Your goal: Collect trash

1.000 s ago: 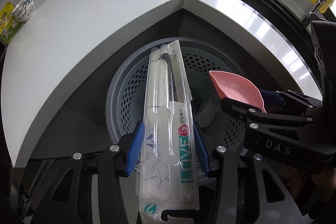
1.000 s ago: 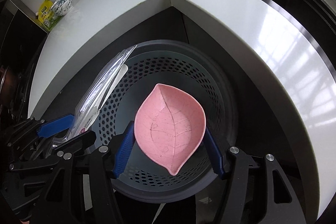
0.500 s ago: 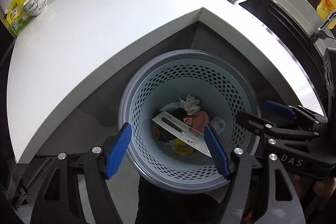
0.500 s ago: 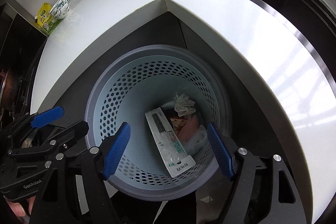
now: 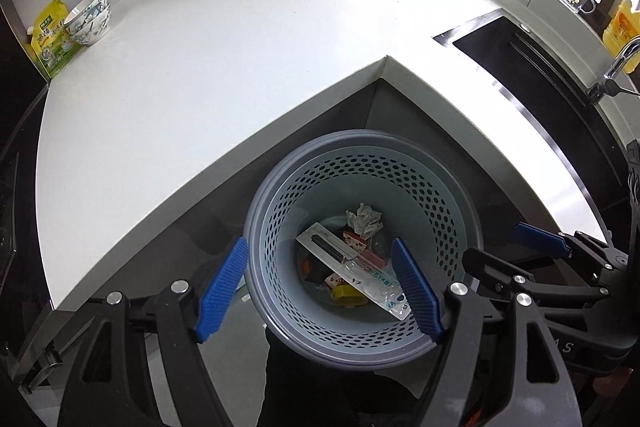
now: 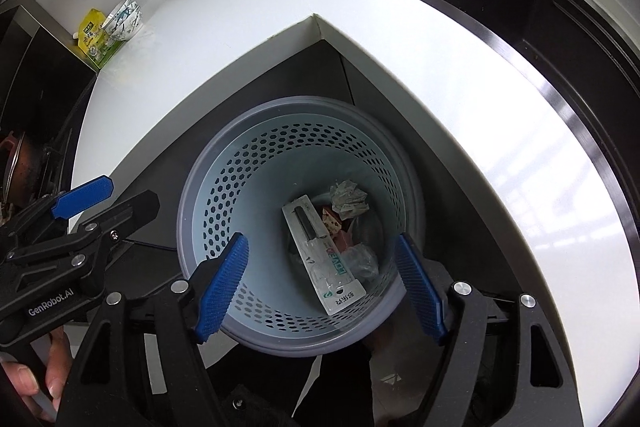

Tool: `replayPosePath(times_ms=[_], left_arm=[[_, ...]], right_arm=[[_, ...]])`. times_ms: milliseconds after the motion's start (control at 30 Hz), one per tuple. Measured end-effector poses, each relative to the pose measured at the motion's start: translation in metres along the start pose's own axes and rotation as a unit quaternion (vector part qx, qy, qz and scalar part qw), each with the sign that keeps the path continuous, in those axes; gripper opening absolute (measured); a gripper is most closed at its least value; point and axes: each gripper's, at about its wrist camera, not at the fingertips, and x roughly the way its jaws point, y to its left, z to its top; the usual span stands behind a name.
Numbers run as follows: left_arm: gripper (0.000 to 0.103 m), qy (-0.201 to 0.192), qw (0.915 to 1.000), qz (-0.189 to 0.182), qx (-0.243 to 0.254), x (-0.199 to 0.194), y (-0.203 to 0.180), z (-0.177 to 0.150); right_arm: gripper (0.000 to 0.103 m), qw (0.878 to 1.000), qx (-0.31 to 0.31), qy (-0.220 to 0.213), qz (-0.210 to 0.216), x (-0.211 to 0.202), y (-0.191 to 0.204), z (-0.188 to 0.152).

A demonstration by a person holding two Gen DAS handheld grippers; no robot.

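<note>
Now both grippers hang above the trash basket (image 5: 362, 347), which sits on the floor in the dark corner under the white counter (image 5: 208, 75). The left gripper (image 5: 320, 287) has its blue fingers spread wide with nothing between them. The right gripper (image 6: 320, 285) is spread wide and empty too.

Down in the basket lie a long flat toothbrush pack (image 6: 322, 255), a crumpled paper ball (image 6: 348, 201) at the far side, and a yellow cap (image 5: 347, 294) near the front.

I think the dropping is done. The good way on is to lift both grippers straight up, clear of the basket rim, then look over the counter for more trash. Bowls (image 5: 89, 17) and a green pouch (image 5: 50, 41) at the far left look like keepers.
</note>
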Motion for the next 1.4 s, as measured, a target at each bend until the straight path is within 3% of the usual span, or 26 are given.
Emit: replayPosePath(times_ms=[667, 933, 1400], left_arm=[[0.083, -0.036, 0.9991, 0.021, -0.008, -0.035, 0.005, 0.008], [0.095, -0.045, 0.9982, 0.035, -0.016, -0.042, 0.009, 0.010], [0.096, -0.039, 0.9973, 0.059, -0.022, -0.043, 0.010, 0.012]], right_arm=[[0.072, 1.000, -0.011, -0.011, -0.004, -0.026, 0.008, -0.003], [0.072, 1.000, -0.013, -0.015, -0.004, -0.031, 0.011, -0.001], [0.072, 1.000, -0.016, -0.018, -0.005, -0.033, 0.013, 0.001]])
